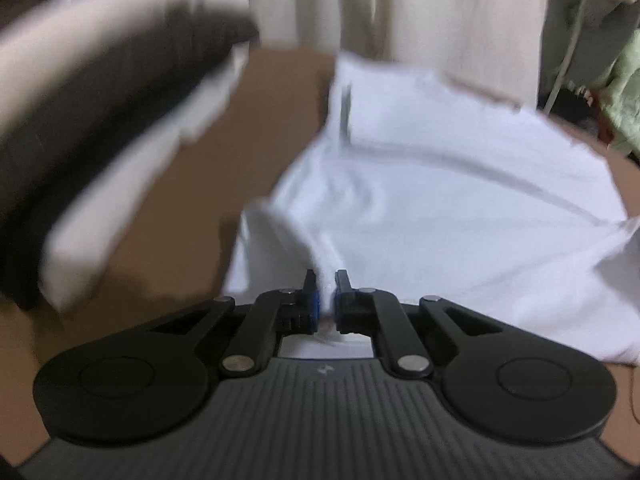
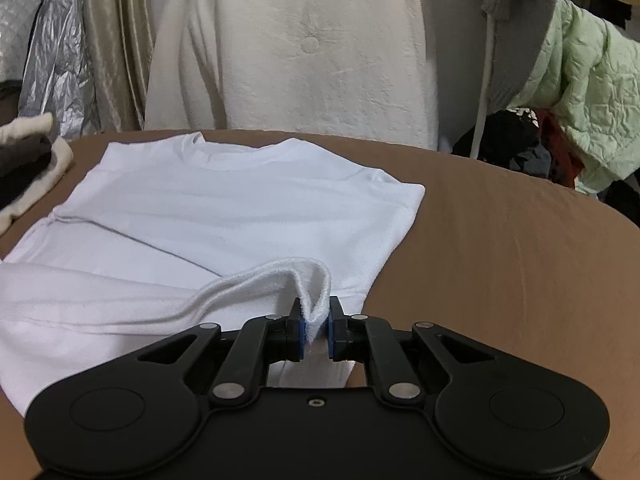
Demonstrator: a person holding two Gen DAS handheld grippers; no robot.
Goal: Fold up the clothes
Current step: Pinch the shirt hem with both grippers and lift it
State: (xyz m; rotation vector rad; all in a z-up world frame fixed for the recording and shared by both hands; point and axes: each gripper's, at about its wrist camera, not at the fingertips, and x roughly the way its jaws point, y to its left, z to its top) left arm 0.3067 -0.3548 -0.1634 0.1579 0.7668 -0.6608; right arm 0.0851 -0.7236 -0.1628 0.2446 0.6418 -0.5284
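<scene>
Shirt [image 2: 224, 208], one, white, flat on brown table [image 2: 500, 240]. Claws, two: left claw [image 1: 326, 292] clamped on its near edge, right claw [image 2: 316, 326] clamped on its hem. Folded clothes [image 2: 28, 160], one stack, beside.

We see a plain white shirt [image 2: 224, 208] on a brown tabletop [image 2: 500, 248], black grippers [image 2: 316, 322] with blue pads, and a pale green quilted jacket [image 2: 592, 92] at upper right.

Soft, even indoor light, moderately bright, with faint shadows and no glare. The left wrist view is smeared by motion blur: the white shirt [image 1: 420, 208] and the folded stack [image 1: 100, 152] near the table's [image 1: 272, 92] left edge lose their outlines. The right wrist view is sharp. Both bow strongly at the edges, with dark corners.
</scene>
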